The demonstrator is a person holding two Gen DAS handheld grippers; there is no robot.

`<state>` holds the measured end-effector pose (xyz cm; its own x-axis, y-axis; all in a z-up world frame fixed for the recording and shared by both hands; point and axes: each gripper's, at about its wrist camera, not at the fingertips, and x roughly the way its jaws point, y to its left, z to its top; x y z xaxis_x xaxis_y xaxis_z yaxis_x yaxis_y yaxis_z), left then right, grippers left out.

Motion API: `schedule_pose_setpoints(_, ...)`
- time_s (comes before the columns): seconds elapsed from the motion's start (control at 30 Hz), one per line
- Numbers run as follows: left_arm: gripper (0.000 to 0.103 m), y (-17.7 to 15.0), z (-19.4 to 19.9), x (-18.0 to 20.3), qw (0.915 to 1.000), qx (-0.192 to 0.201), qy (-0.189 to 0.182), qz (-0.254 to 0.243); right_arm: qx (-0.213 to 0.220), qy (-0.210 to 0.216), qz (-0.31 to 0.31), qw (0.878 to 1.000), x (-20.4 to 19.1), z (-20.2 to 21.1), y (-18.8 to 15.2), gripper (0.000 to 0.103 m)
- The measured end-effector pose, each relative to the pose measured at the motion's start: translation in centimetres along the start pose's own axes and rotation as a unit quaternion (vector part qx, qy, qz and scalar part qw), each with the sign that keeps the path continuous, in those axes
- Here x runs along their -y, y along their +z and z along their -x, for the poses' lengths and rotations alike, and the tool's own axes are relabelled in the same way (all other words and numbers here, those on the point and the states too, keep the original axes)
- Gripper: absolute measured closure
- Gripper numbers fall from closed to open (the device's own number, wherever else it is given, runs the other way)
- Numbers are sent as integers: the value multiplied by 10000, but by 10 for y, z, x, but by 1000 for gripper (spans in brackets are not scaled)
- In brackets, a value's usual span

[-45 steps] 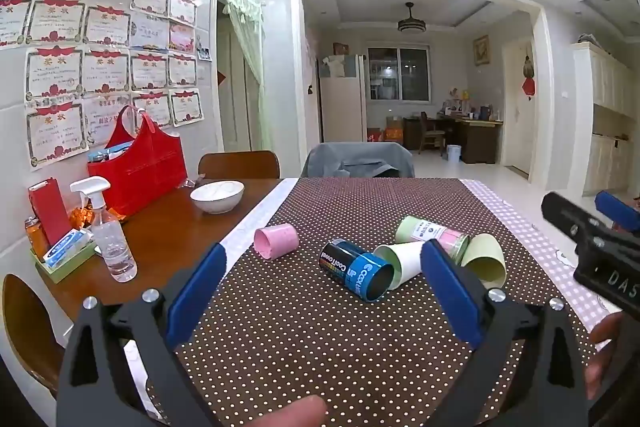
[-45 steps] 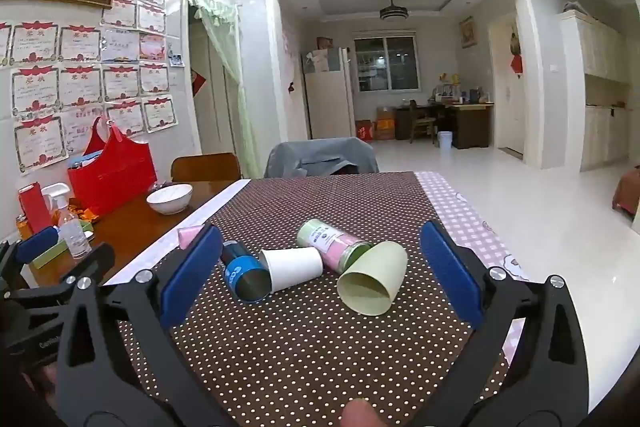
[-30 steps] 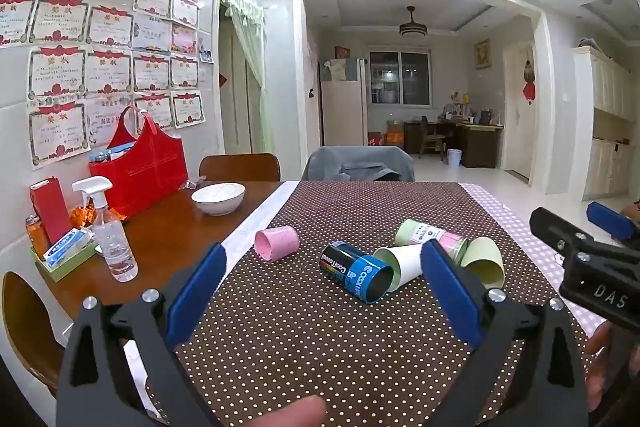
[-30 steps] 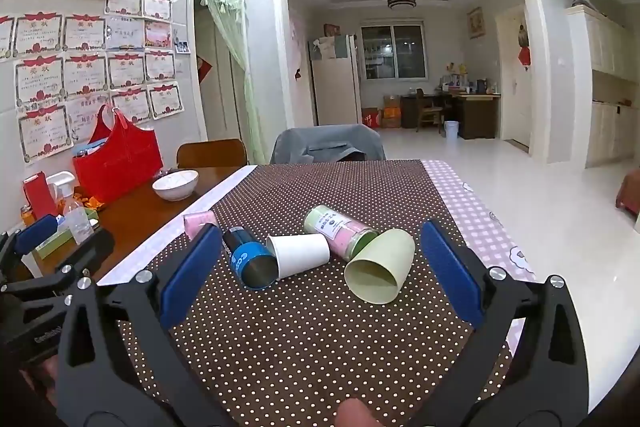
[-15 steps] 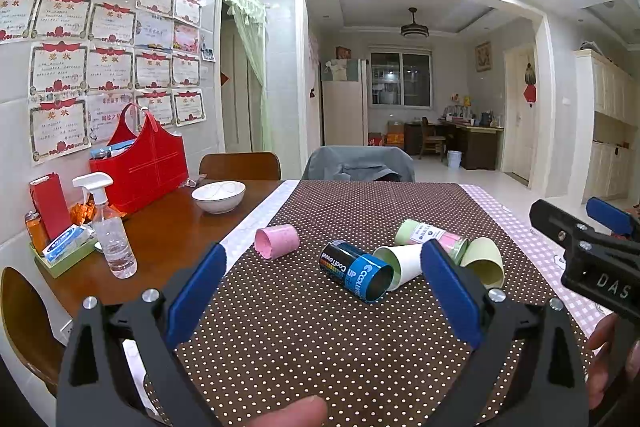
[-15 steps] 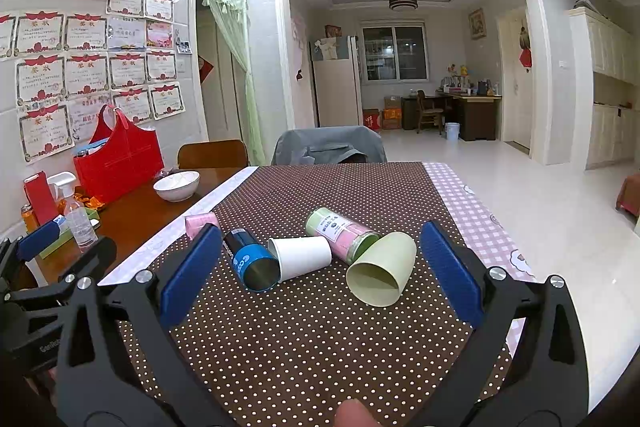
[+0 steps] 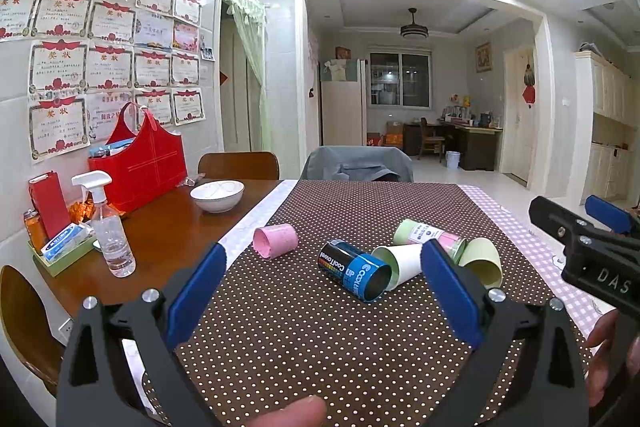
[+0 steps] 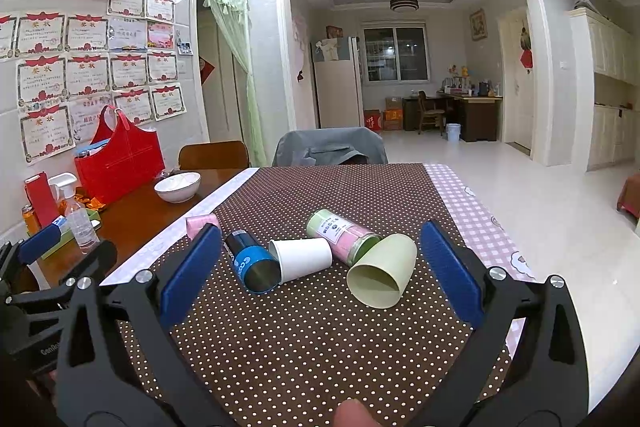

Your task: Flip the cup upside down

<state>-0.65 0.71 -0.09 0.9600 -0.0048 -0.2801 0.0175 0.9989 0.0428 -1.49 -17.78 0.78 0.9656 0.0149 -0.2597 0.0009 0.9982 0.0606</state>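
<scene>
Several cups lie on their sides on the brown dotted tablecloth (image 7: 320, 339): a pink cup (image 7: 276, 241) (image 8: 198, 225), a blue-black cup (image 7: 354, 271) (image 8: 252, 261), a white paper cup (image 7: 400, 263) (image 8: 302, 259), a green-pink cup (image 7: 430, 237) (image 8: 340, 237) and a pale green cup (image 7: 482, 267) (image 8: 382, 277). My left gripper (image 7: 320, 299) is open and empty, short of the cups. My right gripper (image 8: 320, 279) is open and empty, short of the white and pale green cups. The right gripper also shows in the left wrist view (image 7: 592, 247).
On the bare wood at the left stand a white bowl (image 7: 217, 195), a spray bottle (image 7: 108, 231), a red bag (image 7: 140, 165) and a small tray of packets (image 7: 60, 247). Chairs stand at the far end (image 7: 356, 165). The table's right edge carries a pink checked cloth (image 8: 484, 223).
Both grippers have drifted slightly; the right one has edged closer to the cups. The cups have not moved and both grippers stay open.
</scene>
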Motion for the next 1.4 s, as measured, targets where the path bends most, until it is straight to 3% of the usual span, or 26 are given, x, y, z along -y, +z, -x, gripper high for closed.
schedule_pose_setpoints(1.4, 7, 7, -9, 12, 9999, 1, -76, -111, -44, 3, 46, 10000, 8, -6, 5, 6)
